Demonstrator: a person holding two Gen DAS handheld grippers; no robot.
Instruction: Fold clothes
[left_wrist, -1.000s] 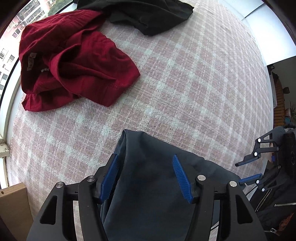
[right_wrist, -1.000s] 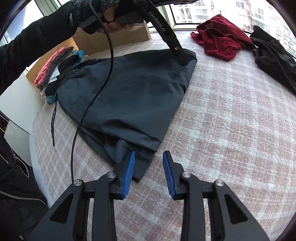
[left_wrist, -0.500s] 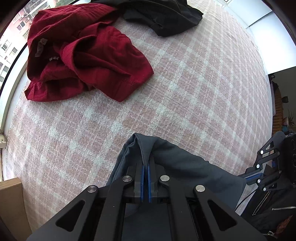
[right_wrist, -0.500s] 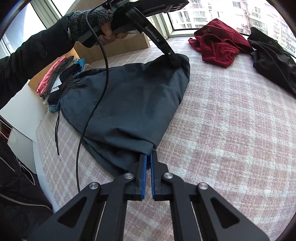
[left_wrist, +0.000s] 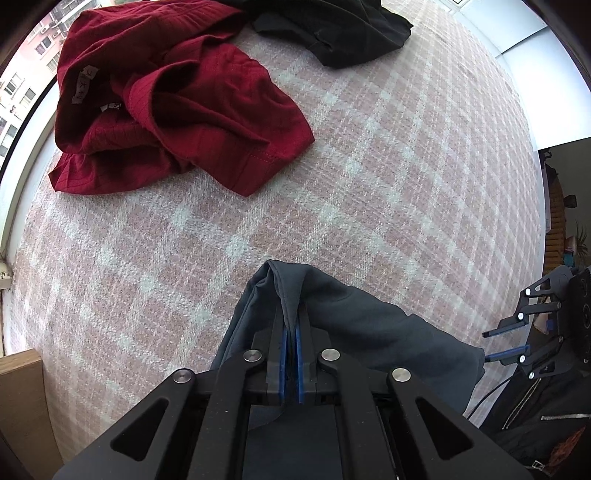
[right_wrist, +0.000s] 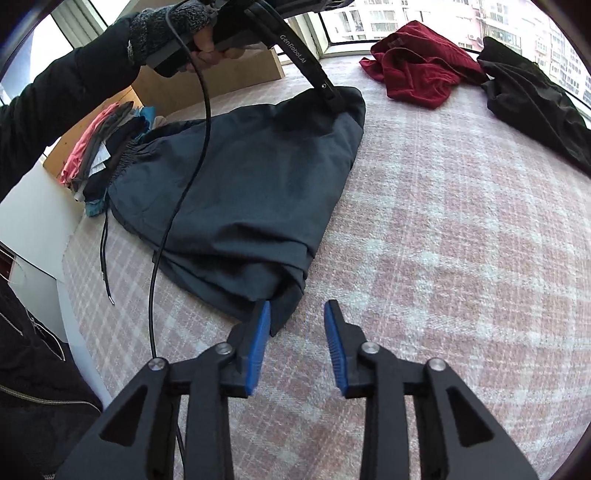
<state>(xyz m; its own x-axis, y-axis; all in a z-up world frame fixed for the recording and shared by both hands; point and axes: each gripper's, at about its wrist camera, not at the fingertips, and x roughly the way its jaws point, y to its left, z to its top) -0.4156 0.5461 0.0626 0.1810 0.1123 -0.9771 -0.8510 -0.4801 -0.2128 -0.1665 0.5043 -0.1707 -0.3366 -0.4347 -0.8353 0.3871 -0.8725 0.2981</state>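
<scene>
Dark grey shorts (right_wrist: 240, 192) lie spread on the pink plaid bed cover (right_wrist: 443, 240). My left gripper (left_wrist: 290, 363) is shut on their far corner, and a pinched fold (left_wrist: 291, 291) rises between its blue pads. It also shows in the right wrist view (right_wrist: 334, 101), gripping that corner. My right gripper (right_wrist: 297, 345) is open just at the shorts' near corner (right_wrist: 284, 314), its left pad touching the cloth edge. It also shows at the right edge of the left wrist view (left_wrist: 506, 345).
A crumpled red garment (left_wrist: 166, 99) and a black garment (left_wrist: 340, 29) lie farther along the bed; both show in the right wrist view (right_wrist: 417, 62) (right_wrist: 532, 107). A pile of folded clothes (right_wrist: 103, 155) sits by a wooden board (right_wrist: 229, 70). A window runs along the bed's edge.
My left gripper closed on the shorts' far corner a second ago and still holds it. My right gripper closed on the near corner half a second ago and has now opened again.
</scene>
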